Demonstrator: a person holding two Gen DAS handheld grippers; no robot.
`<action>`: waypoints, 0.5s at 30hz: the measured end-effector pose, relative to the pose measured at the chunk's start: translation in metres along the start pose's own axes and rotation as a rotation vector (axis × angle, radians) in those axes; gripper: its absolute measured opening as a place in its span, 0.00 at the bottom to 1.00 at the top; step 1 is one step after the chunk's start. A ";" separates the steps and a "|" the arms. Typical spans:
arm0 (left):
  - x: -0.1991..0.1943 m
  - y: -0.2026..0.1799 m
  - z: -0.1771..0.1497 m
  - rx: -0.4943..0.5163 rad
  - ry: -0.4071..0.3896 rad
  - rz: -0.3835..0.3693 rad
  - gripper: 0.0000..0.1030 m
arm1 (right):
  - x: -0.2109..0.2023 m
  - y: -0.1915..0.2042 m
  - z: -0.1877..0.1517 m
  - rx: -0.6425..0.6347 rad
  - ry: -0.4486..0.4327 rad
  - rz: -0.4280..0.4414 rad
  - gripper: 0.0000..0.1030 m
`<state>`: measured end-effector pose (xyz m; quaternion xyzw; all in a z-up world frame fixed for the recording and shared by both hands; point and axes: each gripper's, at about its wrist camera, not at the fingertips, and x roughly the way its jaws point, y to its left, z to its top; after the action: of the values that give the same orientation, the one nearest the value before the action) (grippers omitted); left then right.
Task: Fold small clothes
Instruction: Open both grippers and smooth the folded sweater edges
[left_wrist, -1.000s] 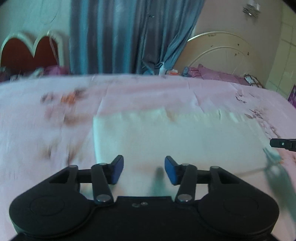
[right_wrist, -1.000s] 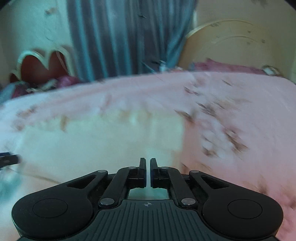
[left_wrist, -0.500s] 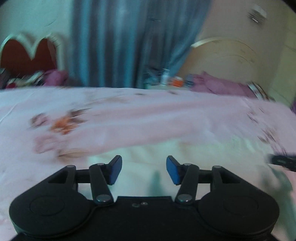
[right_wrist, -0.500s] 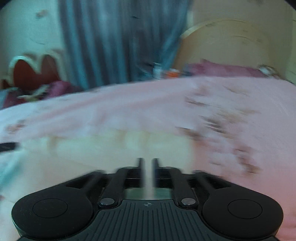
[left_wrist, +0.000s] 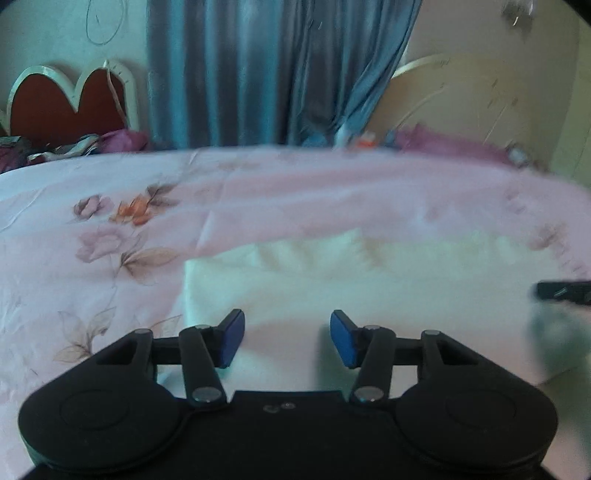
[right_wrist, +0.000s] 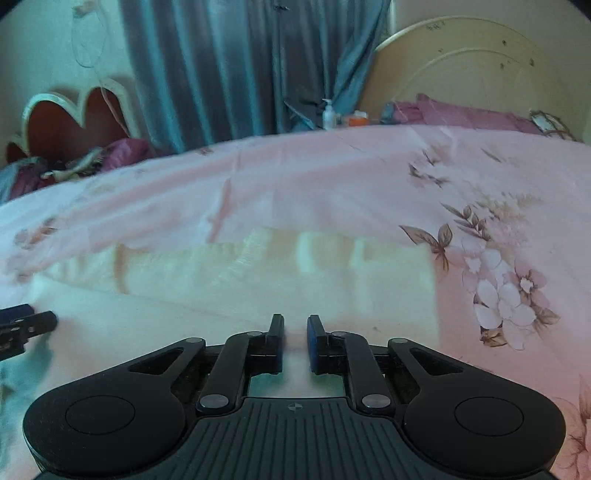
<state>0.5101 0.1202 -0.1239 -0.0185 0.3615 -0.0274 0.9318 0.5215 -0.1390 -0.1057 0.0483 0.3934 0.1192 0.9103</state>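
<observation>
A pale cloth (left_wrist: 332, 291) is lying flat on the pink bed (left_wrist: 110, 221). The left claw (left_wrist: 287, 338) is hovering over its near edge, spread wide and gripping nothing, while the right claw (right_wrist: 295, 341) is parting slightly, empty, over the cloth's right end

We are in a home bedroom; a bed fills most of what we see, covered by a pink sheet (right_wrist: 332, 177) printed with flowers and leaves; behind it hang long blue curtains (left_wrist: 258, 70); a cream rounded headboard (right_wrist: 476, 70) stands at the back right, with purple pillows (right_wrist: 469, 112) at its foot; a red heart-shaped headboard (left_wrist: 62, 107) stands at the back left; a lotion bottle (right_wrist: 328, 114) sits by the curtains.
</observation>
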 end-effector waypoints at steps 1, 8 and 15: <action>-0.010 -0.009 -0.002 0.018 -0.022 -0.020 0.50 | -0.006 0.013 -0.002 -0.022 -0.009 0.037 0.13; -0.030 -0.049 -0.033 0.084 0.014 -0.057 0.50 | -0.012 0.064 -0.038 -0.119 0.060 0.173 0.13; -0.022 -0.032 -0.043 0.053 0.042 -0.046 0.50 | -0.004 0.064 -0.047 -0.191 0.026 0.116 0.35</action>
<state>0.4642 0.0893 -0.1389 -0.0017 0.3795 -0.0585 0.9233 0.4731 -0.0790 -0.1233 -0.0175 0.3887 0.2090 0.8972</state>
